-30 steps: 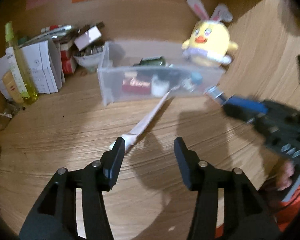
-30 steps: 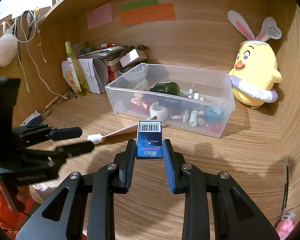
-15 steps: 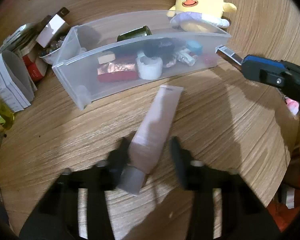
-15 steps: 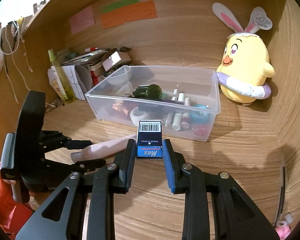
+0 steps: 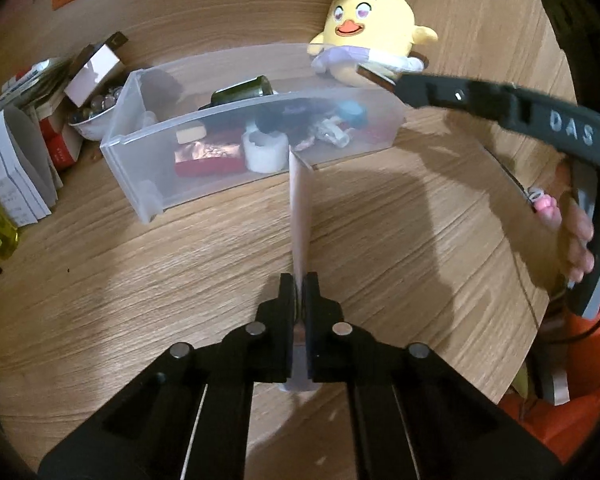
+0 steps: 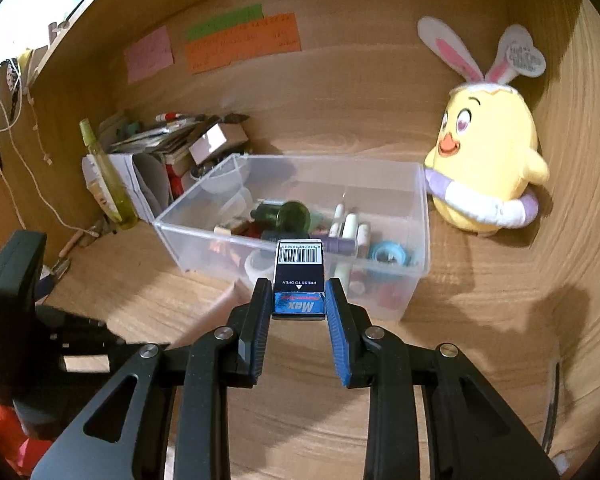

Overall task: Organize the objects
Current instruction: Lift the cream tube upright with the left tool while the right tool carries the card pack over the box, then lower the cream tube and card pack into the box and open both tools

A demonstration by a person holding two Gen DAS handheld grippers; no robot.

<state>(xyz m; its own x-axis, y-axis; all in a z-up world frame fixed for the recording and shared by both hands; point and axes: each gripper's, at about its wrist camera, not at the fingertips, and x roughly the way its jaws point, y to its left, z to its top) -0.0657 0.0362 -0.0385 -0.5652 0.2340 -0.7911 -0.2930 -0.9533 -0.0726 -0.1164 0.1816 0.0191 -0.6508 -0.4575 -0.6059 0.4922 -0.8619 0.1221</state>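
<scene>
left wrist: gripper (image 5: 299, 280) pinching tube (image 5: 300, 208)

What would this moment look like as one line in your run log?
left tongs: shut on pink tube | right tongs: shut on Max box | clear bin: ahead

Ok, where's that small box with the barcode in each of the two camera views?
Left wrist: only an edge of the box shows at upper right, at the tip of the right gripper, in front of the chick.
Right wrist: the box is at centre, clamped between the right gripper's fingers, in front of the bin.
Shared landmark: the clear bin.
</scene>
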